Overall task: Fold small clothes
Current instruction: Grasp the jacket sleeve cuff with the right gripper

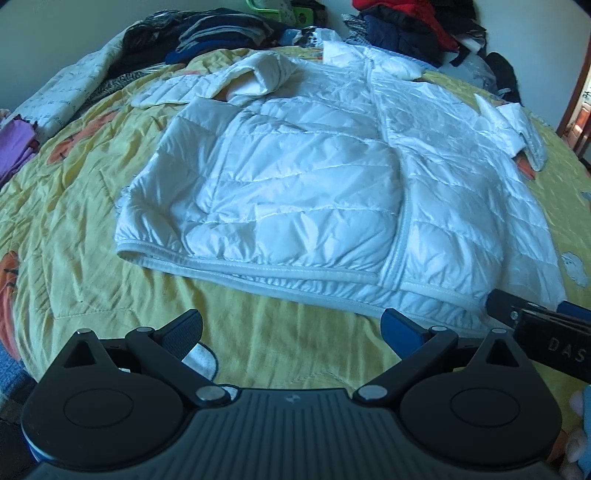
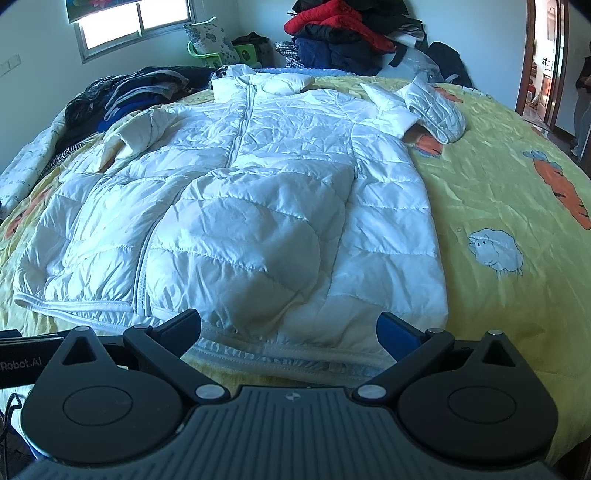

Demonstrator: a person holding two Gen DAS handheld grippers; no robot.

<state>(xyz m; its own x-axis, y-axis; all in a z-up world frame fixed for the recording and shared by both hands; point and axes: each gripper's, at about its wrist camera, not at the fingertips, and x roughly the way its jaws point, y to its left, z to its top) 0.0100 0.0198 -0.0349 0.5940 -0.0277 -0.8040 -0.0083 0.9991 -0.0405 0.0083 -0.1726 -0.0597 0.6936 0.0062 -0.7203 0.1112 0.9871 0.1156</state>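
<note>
Bedroom, pale walls; yellow quilt (image 2: pixel 498 177) printed with carrots and a sheep, spread over the bed and serving as the work surface. White puffer jacket (image 2: pixel 236 192) lying flat at the middle of the quilt, front up, zip closed, hem toward the cameras, collar toward the far wall. Beyond the jacket's collar, heaps of dark and red clothes (image 2: pixel 343 33), too tangled to tell apart. Left of the jacket, a folded dark stack (image 1: pixel 218 31) and a purple piece (image 1: pixel 14 147) cut off by the frame edge. Left gripper (image 1: pixel 291 330) hovering just short of the jacket's hem, fingers spread wide, nothing between them, not touching the cloth. Right gripper (image 2: pixel 288 330) likewise spread wide and empty, right at the hem; contact with the fabric impossible to judge, the hem partly hidden behind the gripper body. Only in the right wrist view: a window (image 2: pixel 136 22) above and left of the jacket, a doorway (image 2: pixel 546 59) far to the right with part of a person standing in it, and the jacket's right-hand sleeve (image 2: pixel 436 110) seen whole, bent across the quilt. Only in the left wrist view: the other sleeve (image 1: pixel 258 74) folded back on itself beside the collar, and the right gripper's side poking in near the hem's corner, lettering cut off.
</note>
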